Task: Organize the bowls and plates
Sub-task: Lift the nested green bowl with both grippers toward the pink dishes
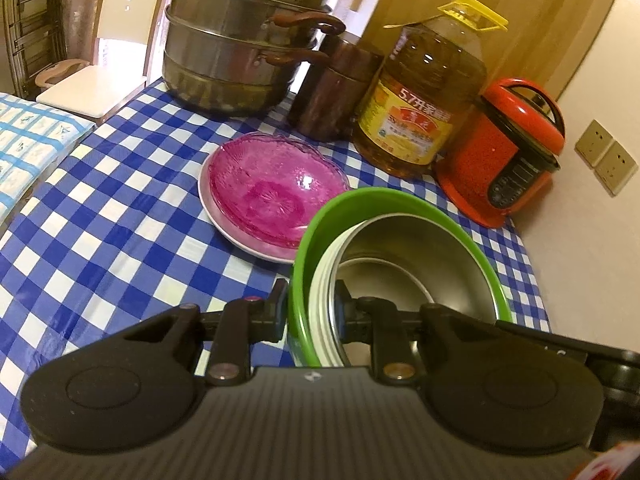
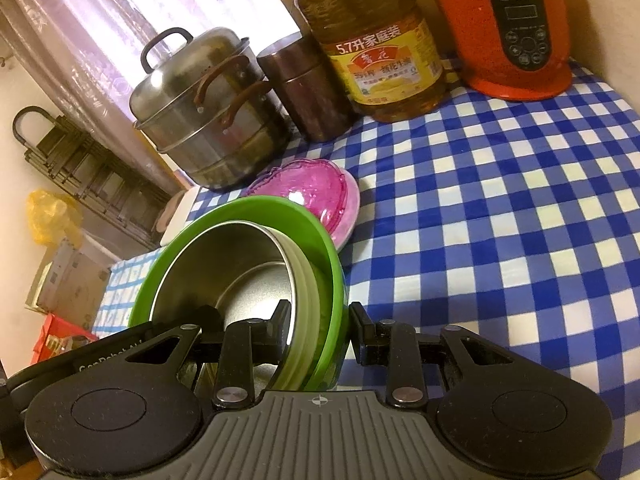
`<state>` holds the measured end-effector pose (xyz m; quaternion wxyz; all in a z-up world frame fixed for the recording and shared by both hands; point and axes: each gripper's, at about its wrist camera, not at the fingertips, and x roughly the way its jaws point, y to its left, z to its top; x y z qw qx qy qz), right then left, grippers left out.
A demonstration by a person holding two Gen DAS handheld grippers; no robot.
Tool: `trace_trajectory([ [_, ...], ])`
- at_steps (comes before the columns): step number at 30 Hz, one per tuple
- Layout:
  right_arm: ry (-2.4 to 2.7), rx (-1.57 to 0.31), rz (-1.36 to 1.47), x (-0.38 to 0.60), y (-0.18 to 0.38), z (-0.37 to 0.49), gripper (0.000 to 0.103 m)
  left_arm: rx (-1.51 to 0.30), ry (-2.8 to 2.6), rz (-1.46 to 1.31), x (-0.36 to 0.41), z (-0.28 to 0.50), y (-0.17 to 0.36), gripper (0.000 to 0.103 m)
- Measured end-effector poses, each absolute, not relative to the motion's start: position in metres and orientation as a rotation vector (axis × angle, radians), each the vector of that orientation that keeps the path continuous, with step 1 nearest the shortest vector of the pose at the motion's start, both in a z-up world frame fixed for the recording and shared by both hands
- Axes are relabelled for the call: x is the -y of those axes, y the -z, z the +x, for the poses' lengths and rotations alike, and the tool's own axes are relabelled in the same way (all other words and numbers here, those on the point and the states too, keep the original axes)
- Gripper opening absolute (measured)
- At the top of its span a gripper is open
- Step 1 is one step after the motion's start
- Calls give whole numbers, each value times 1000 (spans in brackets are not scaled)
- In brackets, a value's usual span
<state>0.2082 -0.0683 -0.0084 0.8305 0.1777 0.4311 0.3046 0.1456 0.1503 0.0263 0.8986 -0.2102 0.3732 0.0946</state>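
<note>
- Being carried above the checked tablecloth (image 1: 120,200), a nested stack of bowls is being held between the two grippers: a green bowl (image 1: 316,216) outermost, whitish rims (image 1: 320,292) inside it, and a steel bowl (image 1: 420,248) innermost.
- The left gripper (image 1: 310,312) is being kept nearly closed on one side of the stack's rim, one finger outside the green wall and the other inside the steel bowl.
- The right gripper (image 2: 320,332) is being kept pinched on the opposite side of the rim, its jaws somewhat wider; one finger is lying inside the steel bowl (image 2: 224,264) and the other outside the green bowl (image 2: 320,224).
- The stack is being held tilted, just in front of a pink glass dish (image 1: 272,184) that is already resting on a pale plate (image 1: 248,240); whether the stack is touching that plate cannot be told.
- Progress is being judged as well advanced: the bowls are already gathered into one stack and the plates into another, so the sorting by kind appears done.
- What is being left, by this reading, is setting the bowl stack down, on or beside the plate pile, and releasing both grips.
- A steamer pot (image 1: 240,48), a brown canister (image 1: 332,92), an oil bottle (image 1: 424,96) and a red cooker (image 1: 508,152) are crowding the far edge of the table, limiting free space there.
</note>
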Motion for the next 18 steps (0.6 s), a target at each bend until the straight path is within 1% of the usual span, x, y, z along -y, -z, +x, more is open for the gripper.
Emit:
trace_trajectory([
  [18,-660,-933,367,47,8,243,31,-784,-217,-451,-169,175,-23,20],
])
